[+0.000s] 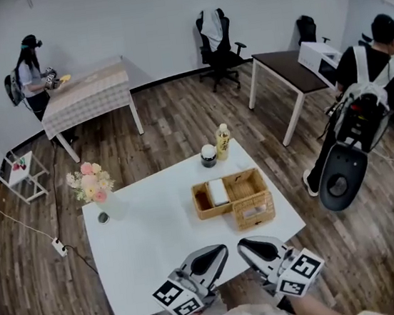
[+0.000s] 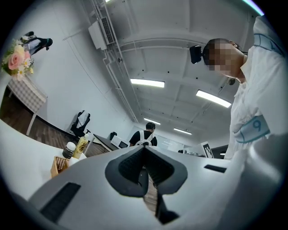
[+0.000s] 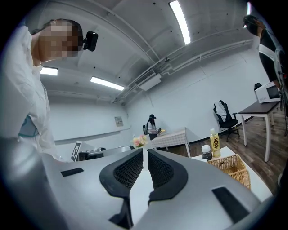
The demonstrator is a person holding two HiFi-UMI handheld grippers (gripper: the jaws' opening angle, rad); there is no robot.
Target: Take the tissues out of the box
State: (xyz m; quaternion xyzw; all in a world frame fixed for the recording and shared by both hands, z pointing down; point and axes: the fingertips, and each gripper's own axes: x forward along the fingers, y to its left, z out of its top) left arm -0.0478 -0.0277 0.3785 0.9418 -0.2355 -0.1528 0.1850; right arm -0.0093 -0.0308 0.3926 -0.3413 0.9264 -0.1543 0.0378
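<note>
White square table [image 1: 146, 261] is seen bearing everything. Left gripper [image 1: 220, 252] and right gripper [image 1: 246, 247] are held side by side over its near edge, both clenched with nothing between the jaws, short of the basket. Tan woven wicker basket [image 1: 247, 182] is set right of the table's centre and is split into compartments. White tissue stack [image 1: 218, 191] is lodged in its middle compartment. Yellow plastic bottle [image 3: 215, 143] is marked with dark characters, too small to read. Dark white-capped jar [image 1: 208, 156] is stood just beside it.
</note>
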